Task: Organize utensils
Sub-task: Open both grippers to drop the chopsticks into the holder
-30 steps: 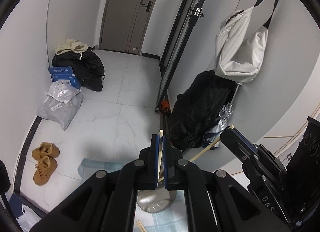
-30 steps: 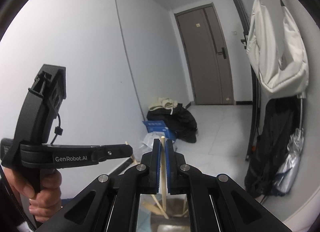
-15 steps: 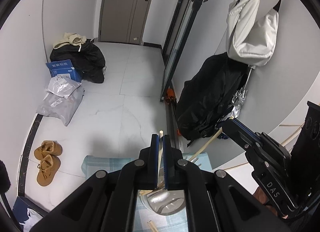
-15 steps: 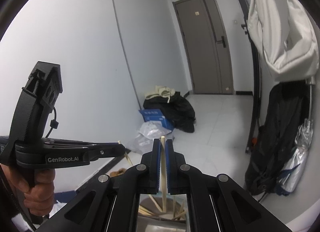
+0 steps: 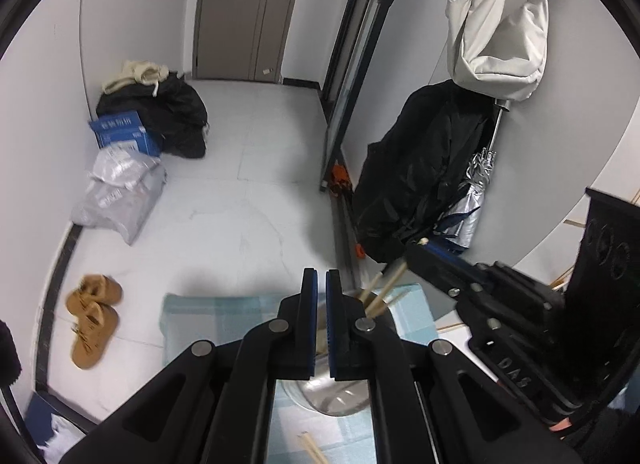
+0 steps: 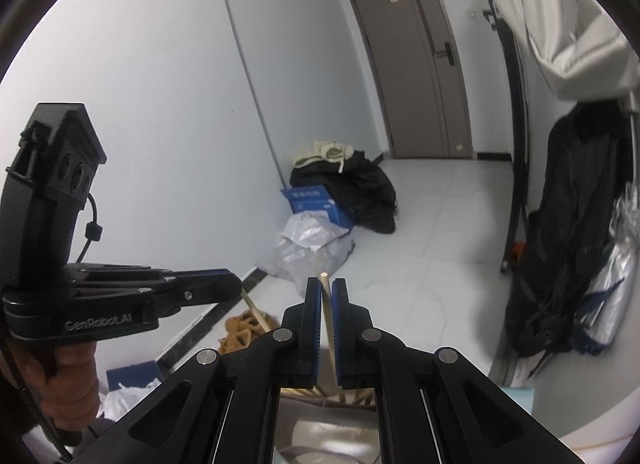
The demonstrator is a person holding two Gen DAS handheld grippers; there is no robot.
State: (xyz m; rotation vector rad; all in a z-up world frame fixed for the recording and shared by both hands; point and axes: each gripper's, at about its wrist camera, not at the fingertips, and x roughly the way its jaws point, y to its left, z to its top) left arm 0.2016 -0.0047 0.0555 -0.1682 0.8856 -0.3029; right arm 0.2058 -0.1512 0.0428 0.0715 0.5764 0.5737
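My left gripper (image 5: pixel 321 284) is shut on a wooden chopstick (image 5: pixel 321 328) that shows as a tan strip low between the pads. It hangs over a metal cup (image 5: pixel 332 396) holding several chopsticks (image 5: pixel 380 292), which stands on a pale blue cloth (image 5: pixel 224 316). In the right wrist view my right gripper (image 6: pixel 326 284) is shut on a slightly tilted chopstick (image 6: pixel 325 304), whose tip pokes just above the fingertips. Its lower end reaches into the cup (image 6: pixel 320 432). The right gripper (image 5: pixel 416 254) comes in from the right over the cup. The left gripper (image 6: pixel 236 284) shows at the left with its chopstick (image 6: pixel 254 308) slanting down.
Loose chopsticks (image 5: pixel 312 448) lie on the cloth near the cup. On the floor beyond are brown shoes (image 5: pixel 94 316), grey plastic bags (image 5: pixel 120 200) and a blue box (image 5: pixel 120 132). A black coat (image 5: pixel 420 176) and a white bag (image 5: pixel 496 32) hang on the right. A hand (image 6: pixel 60 384) holds the left gripper.
Both grippers have sunk toward the cup, which now shows larger below them. The left chopstick's tip no longer sticks out above the fingertips.
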